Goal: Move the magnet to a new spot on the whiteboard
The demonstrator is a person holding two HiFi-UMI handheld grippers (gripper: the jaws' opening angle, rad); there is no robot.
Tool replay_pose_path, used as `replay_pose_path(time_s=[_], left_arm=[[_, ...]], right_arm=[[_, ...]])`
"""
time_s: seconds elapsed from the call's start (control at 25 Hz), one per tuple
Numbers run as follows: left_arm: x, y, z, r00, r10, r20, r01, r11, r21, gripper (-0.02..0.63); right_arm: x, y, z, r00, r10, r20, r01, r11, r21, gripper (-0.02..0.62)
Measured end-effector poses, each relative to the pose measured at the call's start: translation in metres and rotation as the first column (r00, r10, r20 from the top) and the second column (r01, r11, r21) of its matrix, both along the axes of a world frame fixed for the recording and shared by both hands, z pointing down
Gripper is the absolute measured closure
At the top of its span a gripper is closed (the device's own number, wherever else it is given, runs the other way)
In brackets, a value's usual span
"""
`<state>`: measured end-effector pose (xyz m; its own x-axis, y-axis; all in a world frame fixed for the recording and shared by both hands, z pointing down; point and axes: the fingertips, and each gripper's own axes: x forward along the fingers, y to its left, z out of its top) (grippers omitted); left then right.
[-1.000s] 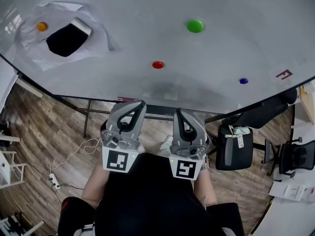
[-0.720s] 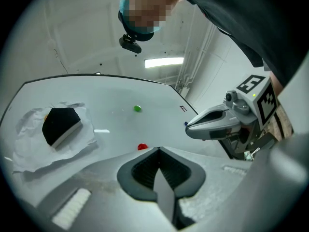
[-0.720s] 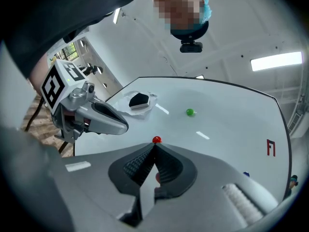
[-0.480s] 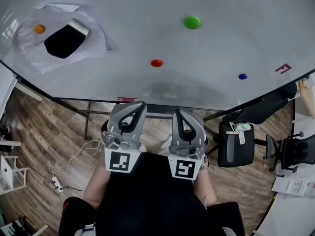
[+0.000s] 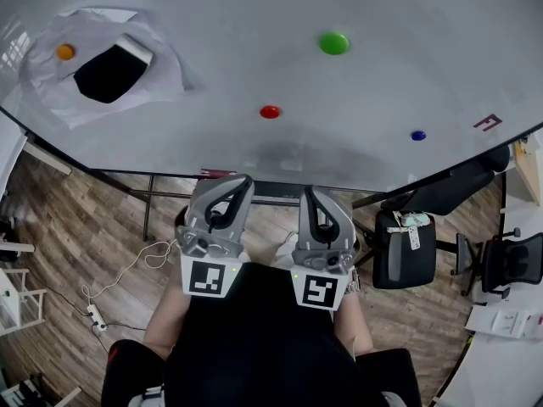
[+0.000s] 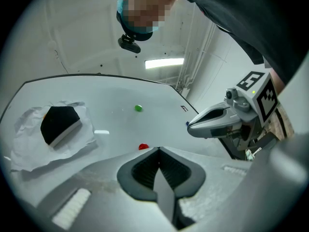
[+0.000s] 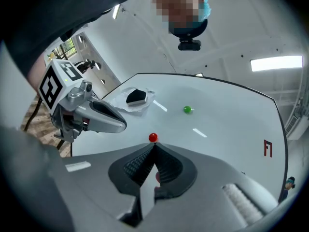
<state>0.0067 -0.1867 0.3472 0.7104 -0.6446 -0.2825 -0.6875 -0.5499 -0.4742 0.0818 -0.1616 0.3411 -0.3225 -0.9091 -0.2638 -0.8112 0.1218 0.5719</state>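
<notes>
The whiteboard (image 5: 382, 75) fills the upper part of my head view. It is pale and mostly bare, and its near edge lies just beyond both tongs. At its far left a crumpled sheet (image 5: 161, 70) carries a black eraser (image 5: 106, 70).

I hold the left gripper (image 5: 242, 179) and the right gripper (image 5: 310, 190) side by side, close to my body and short of the board's edge. Each has its jaws pressed together with nothing between them.

Four magnets sit on the board, and the task does not say which one it means. The green magnet (image 5: 333, 43) is farthest up. The red magnet (image 5: 270, 112) is nearest, almost dead ahead of both pairs of jaws. The blue magnet (image 5: 417, 136) is off to the right, and the orange magnet (image 5: 65, 52) sits on the sheet.

This scene fits a magnet waiting to be fetched, and it fits one already set down somewhere fresh with the tongs drawn back. I judge the sound thing now is to keep both tongs steady and clear of the edge.

The red magnet looks like a small glossy dome, low and round. I expect it offers only a thin rim to pinch and would cling to the board.
</notes>
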Motion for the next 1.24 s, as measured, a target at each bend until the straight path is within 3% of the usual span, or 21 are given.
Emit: replay_pose_path(time_s=[1.24], left_arm=[[0.0068, 0.0050, 0.0034, 1.000, 0.015, 0.009, -0.015, 1.000, -0.006, 0.604]], right_arm=[[0.0037, 0.0037, 0.0025, 1.000, 0.005, -0.015, -0.005, 1.000, -0.013, 0.595]])
